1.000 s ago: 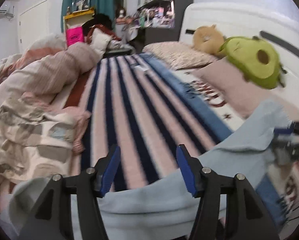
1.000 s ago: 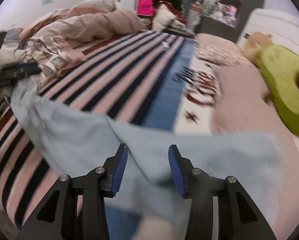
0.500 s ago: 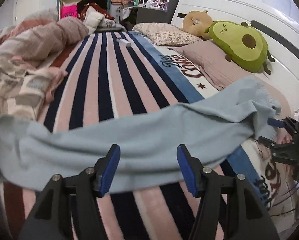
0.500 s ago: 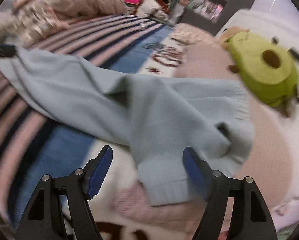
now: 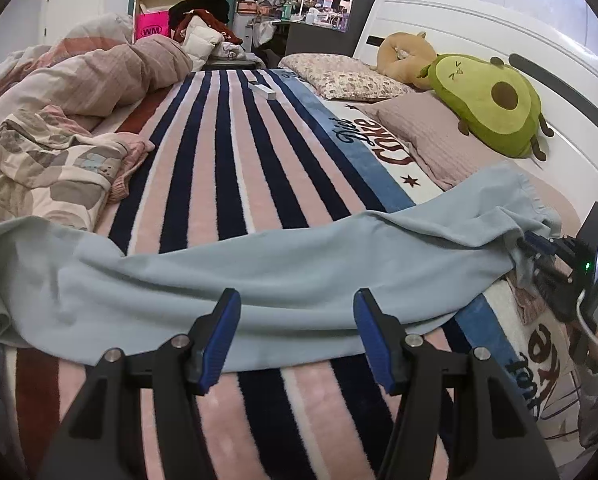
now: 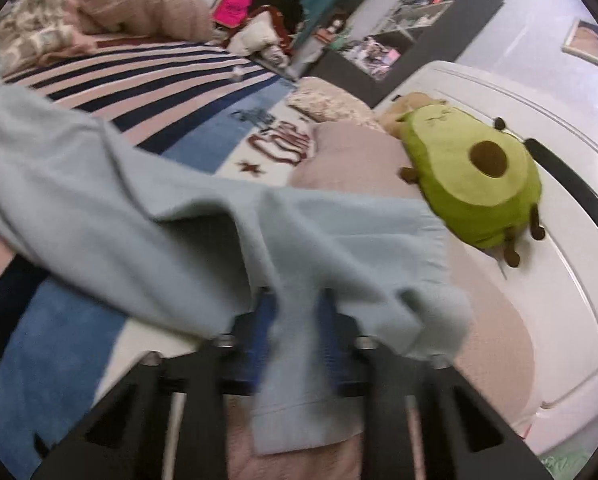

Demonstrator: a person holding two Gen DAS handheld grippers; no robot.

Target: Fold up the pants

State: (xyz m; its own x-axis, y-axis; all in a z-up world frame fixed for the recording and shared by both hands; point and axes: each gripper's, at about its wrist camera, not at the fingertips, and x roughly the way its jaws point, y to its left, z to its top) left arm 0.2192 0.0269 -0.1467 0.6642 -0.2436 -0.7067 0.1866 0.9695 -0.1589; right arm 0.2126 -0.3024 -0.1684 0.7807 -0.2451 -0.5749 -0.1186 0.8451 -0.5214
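Note:
Light blue pants [image 5: 259,268] lie stretched across the striped bed blanket, from the left edge to the pillows on the right. My left gripper [image 5: 297,332] is open and empty, just in front of the pants' near edge. My right gripper [image 6: 297,332] has closed its blue fingers on the pants' waist end [image 6: 299,240], with fabric draped over them. In the left wrist view the right gripper [image 5: 539,248] shows at the pants' right end.
A striped blanket [image 5: 227,160] covers the bed. A rumpled duvet [image 5: 59,120] lies on the left. Pillows [image 5: 431,136] and an avocado plush [image 5: 487,100] lie by the white headboard [image 5: 539,60]. A small white box [image 5: 263,90] lies far up the blanket.
My right gripper went from open over the pants to shut on their waist end. My left gripper drew back from the pants, which now lie spread across the blanket.

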